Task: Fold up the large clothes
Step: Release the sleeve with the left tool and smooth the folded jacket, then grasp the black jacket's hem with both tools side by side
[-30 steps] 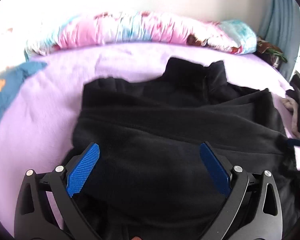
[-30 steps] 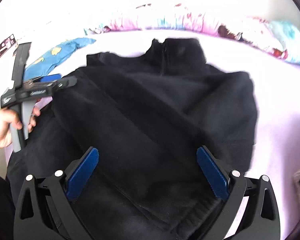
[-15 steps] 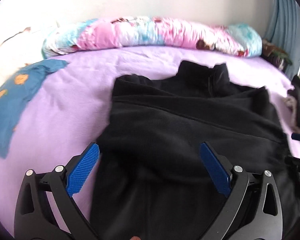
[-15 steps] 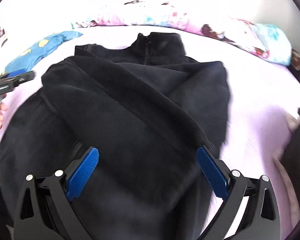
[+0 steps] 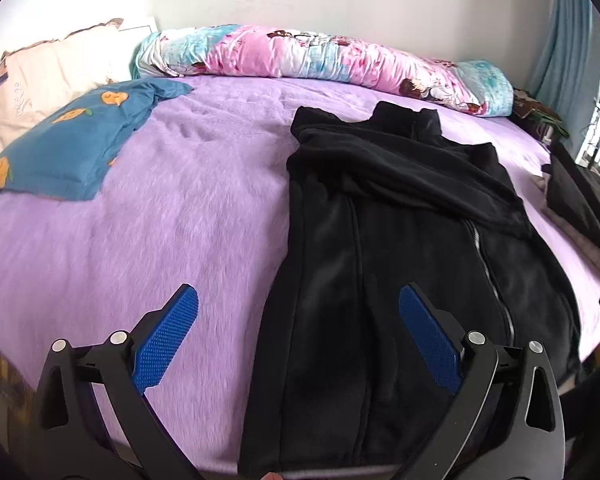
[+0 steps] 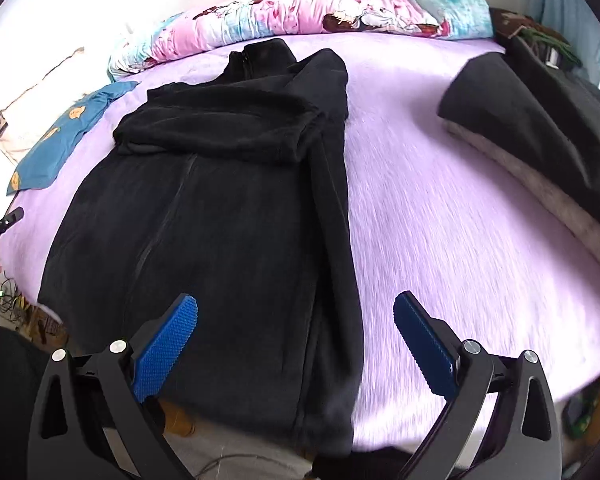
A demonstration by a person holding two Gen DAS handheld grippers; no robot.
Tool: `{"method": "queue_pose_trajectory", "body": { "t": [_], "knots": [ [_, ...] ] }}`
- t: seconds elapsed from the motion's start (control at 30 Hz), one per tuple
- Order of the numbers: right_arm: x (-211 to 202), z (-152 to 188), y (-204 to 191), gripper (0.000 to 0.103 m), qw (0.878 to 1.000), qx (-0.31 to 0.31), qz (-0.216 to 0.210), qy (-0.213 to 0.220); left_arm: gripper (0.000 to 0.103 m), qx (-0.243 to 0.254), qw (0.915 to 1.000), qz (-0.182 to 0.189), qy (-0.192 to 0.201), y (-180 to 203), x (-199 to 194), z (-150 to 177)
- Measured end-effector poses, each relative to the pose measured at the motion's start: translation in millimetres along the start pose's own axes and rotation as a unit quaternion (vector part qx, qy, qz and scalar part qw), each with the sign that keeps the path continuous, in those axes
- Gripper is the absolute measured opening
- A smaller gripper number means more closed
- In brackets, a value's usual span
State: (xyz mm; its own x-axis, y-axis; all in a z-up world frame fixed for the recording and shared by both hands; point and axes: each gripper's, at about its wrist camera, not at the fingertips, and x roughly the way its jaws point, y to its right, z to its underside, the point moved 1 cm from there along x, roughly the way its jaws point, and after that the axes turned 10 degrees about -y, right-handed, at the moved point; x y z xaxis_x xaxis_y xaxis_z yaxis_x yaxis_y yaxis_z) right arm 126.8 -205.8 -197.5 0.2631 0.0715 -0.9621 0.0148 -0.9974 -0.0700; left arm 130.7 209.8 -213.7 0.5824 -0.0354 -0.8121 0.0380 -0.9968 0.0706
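Both tools hang spread with nothing between their blue pads: the left tool (image 5: 298,340) over the jacket's left edge, the right tool (image 6: 296,340) over its right edge. A black fleece jacket (image 5: 412,248) lies zipper-up on the purple bed (image 5: 172,208), sleeves folded across the chest, hem at the near bed edge. Bare blanket stretches either side. A floral bolster (image 5: 320,56) lines the wall; a blue pillow (image 5: 72,148) sits far left; dark clothes (image 6: 540,120) are piled right.

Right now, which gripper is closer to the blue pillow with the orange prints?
Left. The left gripper hovers over the purple blanket on the pillow's side of the black fleece jacket; the right gripper is across the jacket from the blue pillow.
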Motion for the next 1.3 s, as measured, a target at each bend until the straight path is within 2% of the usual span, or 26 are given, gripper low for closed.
{"method": "queue_pose_trajectory", "body": {
  "t": [0.07, 0.13, 0.27, 0.37, 0.43, 0.53, 0.6, 0.73, 0.93, 1.07, 1.17, 1.3],
  "knots": [
    [-7, 8, -4, 0.097, 1.0, -0.006, 0.015, 0.005, 0.097, 0.0, 1.0, 0.007, 0.0, 0, -4, 17],
    [-15, 16, -4, 0.097, 1.0, -0.005, 0.026, 0.007, 0.097, 0.007, 1.0, -0.003, -0.002, 1, -4, 29],
    [-15, 26, -1, 0.097, 0.999, 0.003, 0.032, 0.003, 0.097, -0.004, 1.0, 0.005, 0.0, -5, -5, 30],
    [3, 35, 8, 0.097, 0.999, 0.021, 0.035, -0.03, 0.097, -0.011, 0.9982, -0.004, -0.059, -12, 19, 38],
    [16, 41, 16, 0.097, 0.997, 0.04, 0.033, -0.054, 0.097, -0.035, 0.9956, 0.008, -0.086, -19, 32, 46],
    [23, 46, 20, 0.097, 0.996, 0.04, 0.039, -0.065, 0.097, -0.044, 0.9944, -0.002, -0.096, -26, 36, 53],
    [25, 48, 23, 0.097, 0.996, 0.046, 0.034, -0.068, 0.097, -0.055, 0.9938, 0.018, -0.095, -33, 35, 56],
    [37, 50, 25, 0.097, 0.994, 0.057, 0.027, -0.085, 0.097, -0.072, 0.9905, 0.022, -0.115, -41, 45, 61],
    [54, 53, 19, 0.097, 0.993, 0.046, 0.03, -0.109, 0.097, -0.051, 0.9869, 0.046, -0.146, -34, 61, 62],
    [66, 54, 18, 0.097, 0.99, 0.046, 0.035, -0.125, 0.097, -0.045, 0.9841, 0.037, -0.168, -33, 74, 66],
    [78, 56, 11, 0.097, 0.988, 0.035, 0.045, -0.14, 0.097, -0.041, 0.9851, 0.024, -0.165, -36, 79, 65],
    [89, 59, 3, 0.097, 0.988, 0.026, 0.031, -0.151, 0.097, -0.033, 0.9826, 0.041, -0.178, -33, 88, 67]
  ]
}}
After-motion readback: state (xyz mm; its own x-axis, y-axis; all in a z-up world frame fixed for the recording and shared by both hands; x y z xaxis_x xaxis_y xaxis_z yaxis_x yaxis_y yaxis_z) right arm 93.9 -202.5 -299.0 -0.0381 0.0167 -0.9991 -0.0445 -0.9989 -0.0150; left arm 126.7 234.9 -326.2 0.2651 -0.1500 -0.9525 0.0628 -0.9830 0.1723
